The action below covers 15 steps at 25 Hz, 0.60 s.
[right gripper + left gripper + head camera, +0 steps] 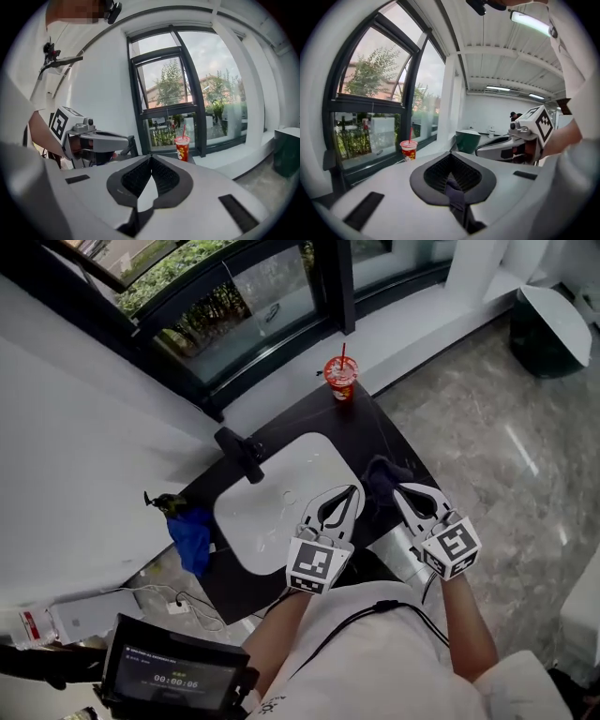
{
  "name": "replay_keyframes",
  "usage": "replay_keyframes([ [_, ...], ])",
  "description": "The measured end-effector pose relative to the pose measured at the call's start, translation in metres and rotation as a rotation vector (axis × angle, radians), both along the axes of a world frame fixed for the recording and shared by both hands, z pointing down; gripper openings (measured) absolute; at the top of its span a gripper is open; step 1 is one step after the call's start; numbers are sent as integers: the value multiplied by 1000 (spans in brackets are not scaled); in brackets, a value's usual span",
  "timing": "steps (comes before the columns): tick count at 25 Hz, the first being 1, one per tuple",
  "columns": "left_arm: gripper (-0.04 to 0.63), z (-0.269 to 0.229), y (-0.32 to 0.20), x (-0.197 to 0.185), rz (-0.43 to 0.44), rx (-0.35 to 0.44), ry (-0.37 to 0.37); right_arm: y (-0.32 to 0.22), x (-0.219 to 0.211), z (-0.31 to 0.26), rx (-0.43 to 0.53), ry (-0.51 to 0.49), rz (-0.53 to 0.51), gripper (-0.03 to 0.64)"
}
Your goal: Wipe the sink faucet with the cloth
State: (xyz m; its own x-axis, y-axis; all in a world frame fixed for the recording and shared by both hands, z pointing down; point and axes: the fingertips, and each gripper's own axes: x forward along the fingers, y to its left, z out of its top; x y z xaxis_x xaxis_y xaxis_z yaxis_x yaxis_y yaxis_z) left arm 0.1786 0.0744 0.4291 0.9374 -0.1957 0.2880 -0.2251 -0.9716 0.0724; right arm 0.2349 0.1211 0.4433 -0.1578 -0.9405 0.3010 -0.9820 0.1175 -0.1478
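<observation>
Left hand-held gripper (353,490), right hand-held gripper (397,489): my jaws pinched together, empty, side by side over near counter (373,430) edge, tilted slightly down. Head view alone shows blue cloth (192,538) on counter left of sink (272,514), apart from both; black faucet (240,454) at sink's far rim. Gripper views give red cup (408,150), window (173,93) beyond.
</observation>
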Motion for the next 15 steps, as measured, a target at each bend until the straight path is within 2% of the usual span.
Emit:
replay_keyframes([
  [6, -6, 35, 36, 37, 166, -32, -64, 29, 19, 36, -90, 17, 99, 3],
  [12, -6, 62, 56, 50, 233, -79, -119, 47, 24, 70, -183, 30, 145, 3],
  [15, -6, 70, 56, 53, 243, -90, -133, 46, 26, 75, -196, 27, 152, 3],
])
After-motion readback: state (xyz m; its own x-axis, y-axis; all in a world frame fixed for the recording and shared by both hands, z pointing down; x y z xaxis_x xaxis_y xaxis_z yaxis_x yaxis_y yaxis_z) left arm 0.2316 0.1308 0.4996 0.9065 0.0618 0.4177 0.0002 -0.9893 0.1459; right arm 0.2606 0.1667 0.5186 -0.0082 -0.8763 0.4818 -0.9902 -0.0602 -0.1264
